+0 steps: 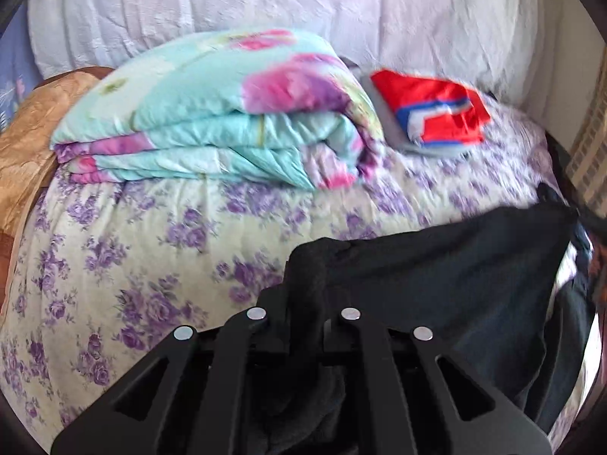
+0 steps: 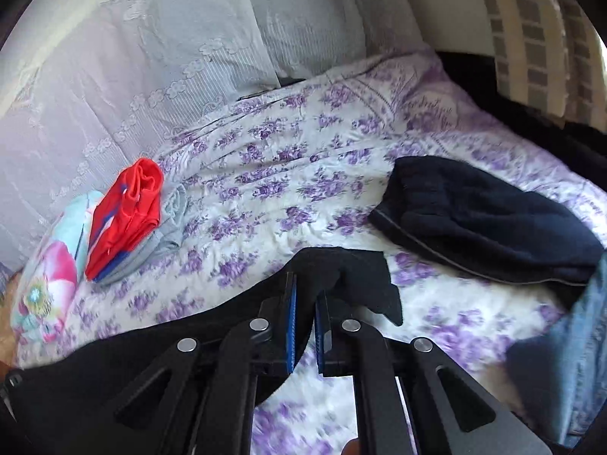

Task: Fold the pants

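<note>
Black pants [image 1: 436,276] lie over the floral bedspread [image 1: 151,246] at the lower right of the left wrist view. My left gripper [image 1: 303,303] is shut on a bunched edge of them, and the cloth covers its tips. In the right wrist view the same black pants [image 2: 114,360] stretch off to the lower left. My right gripper [image 2: 305,292] is shut on another edge of that cloth, which sticks up between the blue pads [image 2: 291,311] and flops to the right.
A folded turquoise and pink quilt [image 1: 212,121] and a red, white and blue garment [image 1: 436,110] on a grey one sit at the back. A dark navy garment [image 2: 474,220] and blue jeans [image 2: 569,360] lie at right. A white lace curtain [image 2: 132,57] hangs behind the bed.
</note>
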`<state>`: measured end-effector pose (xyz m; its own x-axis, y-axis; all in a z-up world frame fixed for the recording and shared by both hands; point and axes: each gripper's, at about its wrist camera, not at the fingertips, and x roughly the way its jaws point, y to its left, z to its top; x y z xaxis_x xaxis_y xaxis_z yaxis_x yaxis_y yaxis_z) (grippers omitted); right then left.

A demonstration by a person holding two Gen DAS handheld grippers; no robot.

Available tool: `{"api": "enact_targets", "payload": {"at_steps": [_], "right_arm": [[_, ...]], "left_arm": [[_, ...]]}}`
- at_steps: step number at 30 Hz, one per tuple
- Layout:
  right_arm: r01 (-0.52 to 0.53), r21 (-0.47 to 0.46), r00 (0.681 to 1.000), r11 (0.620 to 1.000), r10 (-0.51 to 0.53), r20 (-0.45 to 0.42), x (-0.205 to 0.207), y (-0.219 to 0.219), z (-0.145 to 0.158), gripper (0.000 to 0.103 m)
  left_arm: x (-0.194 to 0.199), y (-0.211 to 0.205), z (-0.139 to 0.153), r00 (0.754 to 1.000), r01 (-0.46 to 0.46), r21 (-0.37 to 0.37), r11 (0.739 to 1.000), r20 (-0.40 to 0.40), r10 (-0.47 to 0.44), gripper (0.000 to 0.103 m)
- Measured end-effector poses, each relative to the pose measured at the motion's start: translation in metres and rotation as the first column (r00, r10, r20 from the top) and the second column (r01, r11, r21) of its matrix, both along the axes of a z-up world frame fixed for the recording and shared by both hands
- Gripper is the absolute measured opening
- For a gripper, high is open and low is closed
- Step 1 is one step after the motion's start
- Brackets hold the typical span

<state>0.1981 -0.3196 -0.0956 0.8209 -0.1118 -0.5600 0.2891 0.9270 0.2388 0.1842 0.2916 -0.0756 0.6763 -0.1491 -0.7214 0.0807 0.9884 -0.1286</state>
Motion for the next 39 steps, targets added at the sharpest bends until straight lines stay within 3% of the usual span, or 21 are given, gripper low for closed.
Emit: {"api": "enact_targets", "payload": {"at_steps": [2, 3, 4, 5, 6, 9, 15, 19, 21, 22, 23, 25, 27, 29, 32, 33, 34, 35, 36, 37, 39], "right_arm": [[-0.009, -0.038, 0.998, 0.999, 0.006, -0.064, -0.003, 0.002, -0.016, 0.010], [-0.017, -0.038, 0.993, 0.999, 0.012, -0.120, -0.001, 0.001, -0.029, 0.016], [-0.026, -0.024, 0.977, 0.999, 0.021, -0.210, 0.003, -0.002, -0.047, 0.032], [-0.023, -0.007, 0.956, 1.000, 0.020, -0.293, 0.005, -0.005, -0.062, 0.039], [-0.024, 0.008, 0.950, 1.000, 0.026, -0.311, 0.003, -0.006, -0.067, 0.040], [-0.001, -0.018, 0.944, 1.000, -0.005, -0.330, -0.010, -0.004, -0.048, 0.056], [-0.004, -0.052, 0.970, 0.999, -0.009, -0.243, -0.024, -0.004, 0.001, 0.062], [-0.134, 0.051, 0.960, 0.990, 0.142, -0.241, -0.057, 0.016, 0.004, 0.063], [-0.244, 0.012, 0.938, 0.970, 0.239, -0.252, -0.083, 0.045, 0.003, 0.066], [-0.251, -0.040, 0.938, 0.967, 0.232, -0.258, -0.096, 0.055, 0.005, 0.066], [-0.226, -0.100, 0.946, 0.969, 0.194, -0.258, -0.113, 0.060, 0.006, 0.066], [-0.140, -0.084, 0.967, 0.987, 0.117, -0.228, -0.140, 0.047, 0.010, 0.067], [0.009, 0.003, 0.975, 1.000, -0.008, -0.222, -0.166, 0.014, 0.005, 0.070], [0.145, 0.098, 0.959, 0.985, -0.115, -0.257, -0.184, -0.022, -0.012, 0.072], [0.176, 0.233, 0.952, 0.956, -0.105, -0.288, -0.191, -0.046, -0.045, 0.072], [0.160, 0.273, 0.955, 0.949, -0.080, -0.285, -0.186, -0.048, -0.054, 0.072], [0.156, 0.282, 0.956, 0.947, -0.073, -0.284, -0.183, -0.048, -0.059, 0.061], [0.145, 0.276, 0.958, 0.950, -0.066, -0.278, -0.179, -0.046, -0.061, 0.045], [0.131, 0.257, 0.958, 0.958, -0.056, -0.280, -0.177, -0.043, -0.060, 0.010], [0.125, 0.234, 0.959, 0.964, -0.057, -0.277, -0.179, -0.041, -0.056, 0.004], [0.127, 0.207, 0.969, 0.970, -0.076, -0.235, -0.194, -0.040, -0.039, 0.004]], "left_arm": [[0.005, 0.001, -0.006, 0.999, -0.033, 0.029, 0.999, 0.005, 0.033, 0.008], [0.011, 0.002, -0.013, 0.999, -0.047, 0.031, 0.998, -0.013, 0.047, 0.008], [0.019, 0.004, -0.023, 0.997, -0.061, 0.030, 0.998, -0.051, 0.062, 0.008], [0.024, 0.008, -0.032, 0.994, -0.072, 0.019, 0.997, -0.084, 0.073, 0.009], [0.030, 0.013, -0.042, 0.988, -0.083, -0.016, 0.996, -0.134, 0.080, 0.010], [0.030, 0.025, -0.048, 0.982, -0.099, -0.085, 0.992, -0.167, 0.083, 0.016], [0.025, 0.020, -0.045, 0.985, -0.110, -0.007, 0.994, -0.134, 0.108, 0.031], [0.003, 0.019, -0.016, 0.992, -0.108, 0.059, 0.992, -0.054, 0.111, 0.036], [-0.011, 0.017, -0.001, 0.993, -0.118, 0.094, 0.989, -0.005, 0.119, 0.047], [-0.021, 0.015, 0.007, 0.993, -0.114, 0.101, 0.988, 0.018, 0.113, 0.053], [-0.036, 0.012, 0.016, 0.995, -0.095, 0.104, 0.990, 0.042, 0.091, 0.058], [-0.060, 0.003, 0.025, 0.997, -0.055, 0.115, 0.992, 0.065, 0.047, 0.066], [-0.094, -0.013, 0.032, 0.995, 0.006, 0.133, 0.991, 0.098, -0.019, 0.072], [-0.122, -0.026, 0.034, 0.989, 0.059, 0.143, 0.988, 0.126, -0.078, 0.081], [-0.153, -0.045, 0.035, 0.979, 0.113, 0.145, 0.983, 0.153, -0.135, 0.088], [-0.160, -0.050, 0.034, 0.977, 0.128, 0.139, 0.982, 0.151, -0.149, 0.088], [-0.163, -0.053, 0.033, 0.977, 0.136, 0.132, 0.982, 0.147, -0.155, 0.088], [-0.169, -0.056, 0.031, 0.977, 0.138, 0.131, 0.982, 0.142, -0.156, 0.088], [-0.172, -0.057, 0.030, 0.979, 0.130, 0.136, 0.982, 0.140, -0.149, 0.088], [-0.175, -0.056, 0.029, 0.981, 0.117, 0.142, 0.983, 0.137, -0.137, 0.088], [-0.182, -0.051, 0.029, 0.985, 0.087, 0.151, 0.985, 0.134, -0.108, 0.088]]}}
